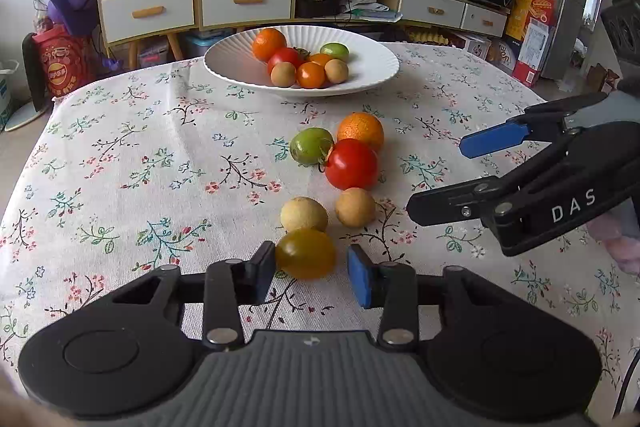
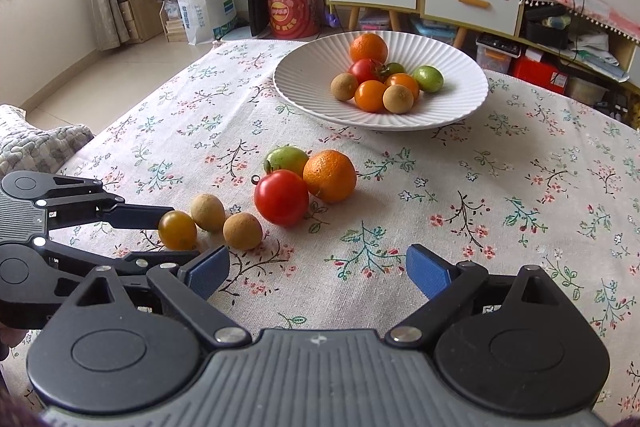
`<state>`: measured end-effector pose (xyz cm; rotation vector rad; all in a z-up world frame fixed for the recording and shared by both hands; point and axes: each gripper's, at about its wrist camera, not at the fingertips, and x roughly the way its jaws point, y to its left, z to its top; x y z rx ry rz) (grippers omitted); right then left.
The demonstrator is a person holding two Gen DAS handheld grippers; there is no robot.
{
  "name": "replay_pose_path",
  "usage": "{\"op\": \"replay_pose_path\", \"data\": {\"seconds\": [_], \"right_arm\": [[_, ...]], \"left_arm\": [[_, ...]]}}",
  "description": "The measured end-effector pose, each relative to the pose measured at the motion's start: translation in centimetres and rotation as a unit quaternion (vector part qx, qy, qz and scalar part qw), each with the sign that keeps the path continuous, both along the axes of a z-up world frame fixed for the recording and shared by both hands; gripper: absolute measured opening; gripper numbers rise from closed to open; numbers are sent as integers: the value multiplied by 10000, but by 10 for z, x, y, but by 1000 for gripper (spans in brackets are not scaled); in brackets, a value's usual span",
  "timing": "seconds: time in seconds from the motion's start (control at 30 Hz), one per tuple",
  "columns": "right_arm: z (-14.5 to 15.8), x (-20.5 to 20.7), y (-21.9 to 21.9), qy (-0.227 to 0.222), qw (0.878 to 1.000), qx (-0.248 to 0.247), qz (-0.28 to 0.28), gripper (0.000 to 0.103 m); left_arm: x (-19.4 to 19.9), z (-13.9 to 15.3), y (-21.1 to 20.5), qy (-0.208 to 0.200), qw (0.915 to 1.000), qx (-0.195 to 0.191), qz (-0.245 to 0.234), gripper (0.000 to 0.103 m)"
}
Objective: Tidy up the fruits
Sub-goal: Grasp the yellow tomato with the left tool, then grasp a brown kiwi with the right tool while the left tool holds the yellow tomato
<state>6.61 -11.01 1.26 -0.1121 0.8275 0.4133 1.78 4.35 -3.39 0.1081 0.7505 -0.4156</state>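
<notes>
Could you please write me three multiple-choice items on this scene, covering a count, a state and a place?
1. How many fruits lie on the tablecloth outside the bowl? A three; B six; C nine.
2. The right gripper is: A open, empty; B shut, empty; C shut on a fruit.
3. The yellow tomato sits: A in the bowl; B between the right gripper's fingers; C between the left gripper's fingers.
Answers: B, six lie loose on the cloth; A, its fingers stand wide apart with nothing between; C, the left fingers flank it.
</notes>
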Motion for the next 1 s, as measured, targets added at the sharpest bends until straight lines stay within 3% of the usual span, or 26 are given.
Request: {"op": "replay_pose_path", "data": {"seconds": [0.23,0.5,1.0], "right_arm": [[-4,2,10,76,9999,-15,88,89],[-13,7,29,255,9993,-71,264,65],[-12,4,46,4,9980,-240,592,34]], "left_arm": [[6,6,9,211,9992,83,342,26],[9,13,23,342,9971,87,672,26],[8,10,23,415,9971,148,619,26]]}}
